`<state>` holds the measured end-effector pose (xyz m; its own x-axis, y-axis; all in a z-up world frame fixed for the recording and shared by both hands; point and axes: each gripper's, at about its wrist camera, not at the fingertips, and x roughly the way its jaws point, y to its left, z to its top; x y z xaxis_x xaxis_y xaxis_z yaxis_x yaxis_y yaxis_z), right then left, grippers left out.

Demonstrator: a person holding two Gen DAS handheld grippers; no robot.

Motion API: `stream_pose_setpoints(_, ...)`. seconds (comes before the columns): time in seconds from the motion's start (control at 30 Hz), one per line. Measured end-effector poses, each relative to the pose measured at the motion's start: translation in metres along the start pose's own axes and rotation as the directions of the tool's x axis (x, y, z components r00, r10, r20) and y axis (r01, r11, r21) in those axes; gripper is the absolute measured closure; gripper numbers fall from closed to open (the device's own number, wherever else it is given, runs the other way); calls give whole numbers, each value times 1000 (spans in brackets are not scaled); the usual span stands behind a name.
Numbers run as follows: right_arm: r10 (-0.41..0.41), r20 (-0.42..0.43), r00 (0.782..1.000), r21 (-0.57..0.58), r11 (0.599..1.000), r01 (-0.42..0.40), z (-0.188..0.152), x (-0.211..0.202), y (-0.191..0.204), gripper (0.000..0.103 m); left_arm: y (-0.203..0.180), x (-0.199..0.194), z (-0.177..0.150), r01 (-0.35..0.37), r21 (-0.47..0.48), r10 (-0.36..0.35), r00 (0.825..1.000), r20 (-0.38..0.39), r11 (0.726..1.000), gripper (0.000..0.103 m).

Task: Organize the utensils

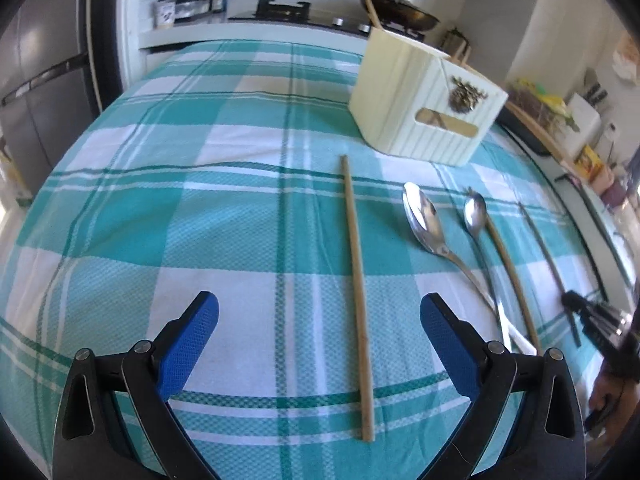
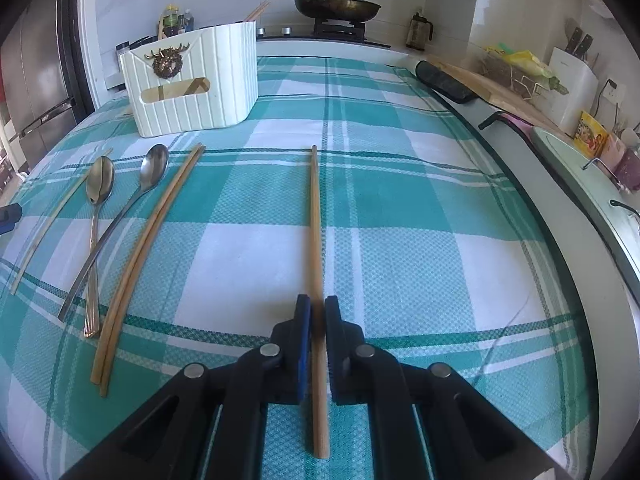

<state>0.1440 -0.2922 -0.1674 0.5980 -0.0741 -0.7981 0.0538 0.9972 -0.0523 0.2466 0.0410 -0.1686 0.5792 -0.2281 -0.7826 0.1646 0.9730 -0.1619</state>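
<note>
My right gripper (image 2: 317, 310) is shut on a wooden chopstick (image 2: 316, 232) that runs forward over the checked cloth; it also shows in the left wrist view (image 1: 548, 256). My left gripper (image 1: 319, 312) is open and empty, low over the cloth, with another chopstick (image 1: 357, 292) lying between its fingers. Two metal spoons (image 1: 426, 220) (image 1: 475, 210) lie to its right. In the right wrist view the spoons (image 2: 100, 184) (image 2: 154, 168) lie beside a pair of chopsticks (image 2: 148, 240) and the lone chopstick (image 2: 48, 224). A white ribbed utensil holder (image 1: 420, 100) (image 2: 192, 80) stands at the back, chopsticks inside.
The teal checked tablecloth (image 1: 200, 220) covers the table. A stove with a lidded wok (image 2: 336, 6) stands behind. A counter with a knife block (image 2: 572, 80), a cutting board (image 2: 500, 88) and packets runs along the right, past the table's edge.
</note>
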Motion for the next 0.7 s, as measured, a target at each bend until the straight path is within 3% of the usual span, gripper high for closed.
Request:
stream_pose_setpoints(0.07, 0, 1, 1000, -3, 1000, 0, 0, 1, 1, 96, -14, 4, -3, -45, 53, 45, 999, -11, 998, 7)
stream_pose_setpoints(0.17, 7, 2, 1000, -1, 1000, -7, 0, 1, 0, 96, -25, 10, -9, -81, 99, 85, 996, -34, 992, 23)
stream_pose_setpoints(0.33, 13, 5, 1000, 11, 1000, -13, -2, -2, -4, 96, -29, 10, -21, -128, 110, 133, 990, -39, 986, 76)
stream_pose_setpoints(0.37, 14, 5, 1000, 13, 1000, -15, -2, -2, -4, 96, -29, 9, -22, -119, 99, 123, 992, -39, 988, 91)
stream_pose_setpoints(0.57, -5, 1, 1000, 17, 1000, 5, -5, -4, -10, 96, -18, -5, -37, -143, -76, 141, 989, -32, 987, 95)
stream_pose_setpoints(0.7, -38, -6, 999, 39, 999, 38, -12, -9, -22, 96, -27, -16, -53, -147, -81, 145, 989, -29, 986, 95)
